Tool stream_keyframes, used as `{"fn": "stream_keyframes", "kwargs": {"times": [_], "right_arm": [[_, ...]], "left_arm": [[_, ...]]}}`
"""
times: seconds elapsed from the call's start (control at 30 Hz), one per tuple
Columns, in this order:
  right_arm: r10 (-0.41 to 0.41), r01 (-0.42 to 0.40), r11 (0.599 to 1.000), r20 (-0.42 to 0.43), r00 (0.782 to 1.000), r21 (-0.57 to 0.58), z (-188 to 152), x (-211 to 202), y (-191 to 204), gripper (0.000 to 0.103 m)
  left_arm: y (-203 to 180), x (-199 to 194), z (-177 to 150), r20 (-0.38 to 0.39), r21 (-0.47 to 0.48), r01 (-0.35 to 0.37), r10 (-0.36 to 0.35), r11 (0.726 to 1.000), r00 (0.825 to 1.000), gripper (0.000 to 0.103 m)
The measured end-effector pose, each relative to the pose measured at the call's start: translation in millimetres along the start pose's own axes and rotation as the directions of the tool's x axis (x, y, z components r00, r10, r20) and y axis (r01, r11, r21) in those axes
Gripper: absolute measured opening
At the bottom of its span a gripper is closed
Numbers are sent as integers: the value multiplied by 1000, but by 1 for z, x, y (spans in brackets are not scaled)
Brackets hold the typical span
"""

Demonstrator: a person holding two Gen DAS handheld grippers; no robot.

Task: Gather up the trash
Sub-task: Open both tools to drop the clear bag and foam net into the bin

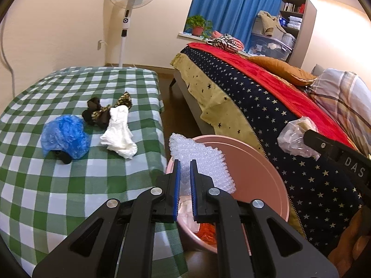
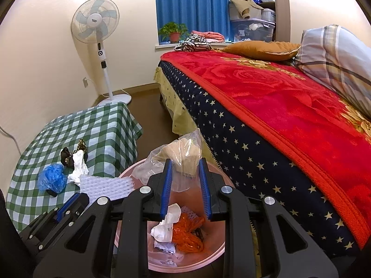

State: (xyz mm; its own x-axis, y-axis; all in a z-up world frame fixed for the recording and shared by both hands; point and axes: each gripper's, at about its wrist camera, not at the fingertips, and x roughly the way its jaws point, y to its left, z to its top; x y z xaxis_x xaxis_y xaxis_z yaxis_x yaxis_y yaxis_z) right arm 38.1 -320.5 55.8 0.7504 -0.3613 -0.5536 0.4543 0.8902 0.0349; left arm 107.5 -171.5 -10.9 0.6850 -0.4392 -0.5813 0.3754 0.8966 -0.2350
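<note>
My left gripper [image 1: 184,162] is shut on a sheet of white bubble wrap [image 1: 204,162] and holds it over the rim of the pink bin [image 1: 262,176]. The bubble wrap also shows in the right wrist view [image 2: 109,185]. My right gripper [image 2: 185,162] is shut on a clear plastic bag [image 2: 178,157] with beige paper inside, above the pink bin [image 2: 215,250]. The bin holds white crumpled paper [image 2: 165,227] and an orange net [image 2: 189,234]. On the green checked table [image 1: 69,185] lie a blue plastic wad [image 1: 65,139], white paper [image 1: 119,132] and a black-gold wrapper [image 1: 106,111].
A bed [image 2: 278,120] with a red blanket and star-patterned sheet stands right of the bin. A standing fan [image 1: 129,16] is by the far wall. A blue curtain [image 2: 197,7], potted plant [image 2: 174,32] and storage boxes are behind the bed.
</note>
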Motion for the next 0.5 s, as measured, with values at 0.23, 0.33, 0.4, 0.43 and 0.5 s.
{"fn": "stream_keyframes", "kwargs": {"times": [0.23, 0.33, 0.4, 0.43, 0.5], "right_arm": [[-41, 41, 998, 3, 999, 39, 1, 2, -6, 60], [-43, 43, 998, 8, 999, 41, 0, 0, -7, 60], [-37, 36, 998, 12, 999, 43, 0, -1, -7, 60], [-33, 32, 999, 15, 999, 44, -1, -2, -6, 60], [-21, 20, 999, 22, 1000, 43, -1, -5, -5, 60]], "left_arm": [[-6, 2, -1, -9, 4, 49, -49, 999, 999, 20], [-4, 0, -1, -12, 2, 53, -53, 999, 999, 21], [0, -3, -1, -10, -2, 51, -51, 999, 999, 21], [2, -5, -1, -9, -4, 48, -49, 999, 999, 21], [7, -10, -1, -5, -10, 39, -39, 999, 999, 21]]}}
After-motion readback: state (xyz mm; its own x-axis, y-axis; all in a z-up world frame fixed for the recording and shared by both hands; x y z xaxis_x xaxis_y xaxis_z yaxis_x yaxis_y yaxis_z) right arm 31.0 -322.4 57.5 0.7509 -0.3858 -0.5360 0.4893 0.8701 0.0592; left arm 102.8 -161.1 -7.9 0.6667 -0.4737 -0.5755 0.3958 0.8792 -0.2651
